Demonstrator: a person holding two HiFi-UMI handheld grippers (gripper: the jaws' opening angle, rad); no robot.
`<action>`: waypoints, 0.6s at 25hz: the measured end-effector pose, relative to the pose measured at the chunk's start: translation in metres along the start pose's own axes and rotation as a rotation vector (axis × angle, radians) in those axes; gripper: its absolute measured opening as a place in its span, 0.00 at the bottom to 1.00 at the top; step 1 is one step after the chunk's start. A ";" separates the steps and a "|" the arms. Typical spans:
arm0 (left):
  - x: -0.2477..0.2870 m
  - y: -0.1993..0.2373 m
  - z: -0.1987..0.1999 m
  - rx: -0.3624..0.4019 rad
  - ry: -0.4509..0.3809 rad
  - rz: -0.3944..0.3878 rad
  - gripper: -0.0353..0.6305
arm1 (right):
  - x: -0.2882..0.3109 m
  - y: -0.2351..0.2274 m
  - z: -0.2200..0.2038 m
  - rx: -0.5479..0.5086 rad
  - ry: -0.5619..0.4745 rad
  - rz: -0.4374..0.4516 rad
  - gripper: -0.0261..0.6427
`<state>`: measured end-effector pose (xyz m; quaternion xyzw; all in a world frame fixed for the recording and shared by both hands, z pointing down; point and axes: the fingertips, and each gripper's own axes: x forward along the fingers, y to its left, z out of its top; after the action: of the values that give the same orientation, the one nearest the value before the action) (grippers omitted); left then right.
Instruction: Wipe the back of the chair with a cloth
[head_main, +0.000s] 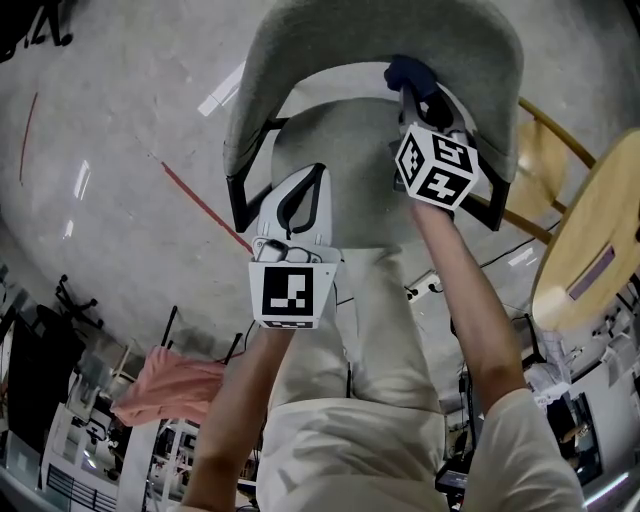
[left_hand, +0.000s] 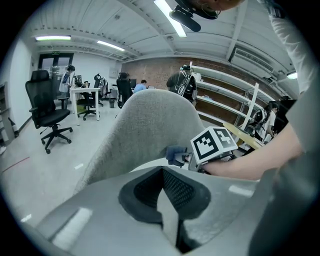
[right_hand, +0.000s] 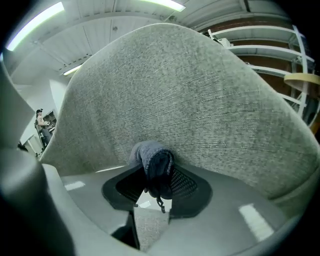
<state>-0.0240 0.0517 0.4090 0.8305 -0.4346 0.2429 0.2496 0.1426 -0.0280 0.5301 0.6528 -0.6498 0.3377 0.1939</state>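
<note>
- Right gripper (right_hand: 157, 177): the jaws are closed on a dark blue cloth (right_hand: 152, 157). The part of the cloth between the pads is hidden, and only a bunched roll and a short dangling thread show.
- Cloth, orientation: the long axis of the roll runs along the jaws. Its rounded free end points away from the gripper at the grey chair back (right_hand: 190, 90). The contact itself is hidden behind the roll.
- Cloth, position: in the head view it projects past the jaw tips, low on the inner face of the chair back, on the person's right.
- Left gripper (left_hand: 162, 172): the pads meet at the tips with nothing between them. It hangs over the chair seat (head_main: 345, 115), apart from the chair back.
- Chair back: its top is cut off by the upper edge of the head view, and the chair's base is hidden.
- Surroundings: a round wooden table (head_main: 600, 230) stands to the right, partly cut off.
</note>
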 end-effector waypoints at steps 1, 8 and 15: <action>0.000 -0.001 -0.001 0.002 0.003 -0.001 0.05 | -0.001 -0.003 0.000 0.013 -0.001 -0.010 0.26; 0.004 -0.004 0.000 0.007 0.007 -0.007 0.05 | -0.012 -0.025 -0.003 0.082 -0.013 -0.088 0.26; 0.005 -0.011 0.001 0.015 0.005 -0.019 0.05 | -0.027 -0.056 -0.018 0.183 -0.006 -0.192 0.26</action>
<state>-0.0119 0.0530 0.4090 0.8358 -0.4242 0.2461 0.2468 0.1959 0.0084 0.5343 0.7279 -0.5514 0.3737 0.1630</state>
